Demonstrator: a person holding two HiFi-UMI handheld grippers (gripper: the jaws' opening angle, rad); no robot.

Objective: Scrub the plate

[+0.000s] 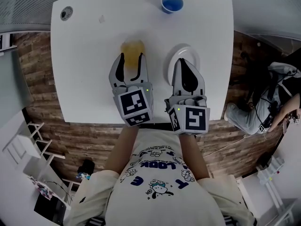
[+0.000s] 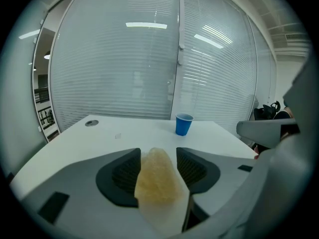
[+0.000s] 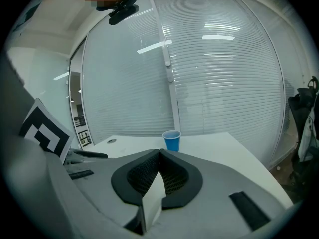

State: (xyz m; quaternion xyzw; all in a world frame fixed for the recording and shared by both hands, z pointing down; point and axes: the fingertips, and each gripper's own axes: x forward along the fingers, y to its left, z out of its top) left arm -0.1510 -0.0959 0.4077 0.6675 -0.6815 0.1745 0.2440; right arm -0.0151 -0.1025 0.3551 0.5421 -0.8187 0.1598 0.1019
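Two grippers reach out side by side from the person's chest over the near half of the white table (image 1: 84,79), marker cubes up toward the head camera and noses tipped down at the tabletop.

The left gripper (image 1: 130,59) has its jaws spread wide. A yellowish sponge (image 2: 157,180) stands between the ribbed pads (image 2: 122,176), and from the gripper's own view it looks loose rather than squeezed, with pad showing on either side of its upper part. The right gripper (image 1: 184,64) has its jaws brought together on a thin white edge, which I take to be the near rim of the plate (image 1: 192,52). The plate lies flat on the table just right of the sponge, partly hidden under that gripper.

My reading is that the plate is pinned for scrubbing while the sponge is not in hand. Whether the scrub is still to come or already over I cannot tell, as no dirt or suds show on the visible part of the plate. If scrubbing remains, the next move calls for the left jaws to close firmly on the sponge, lift it slightly and carry it right onto the plate's face — while the right grip holds steady so the plate does not skate.

Farther off, a blue cup (image 1: 172,3) stands near the far edge, well clear of both arms, and a round grommet (image 1: 66,13) sits in the far left corner.
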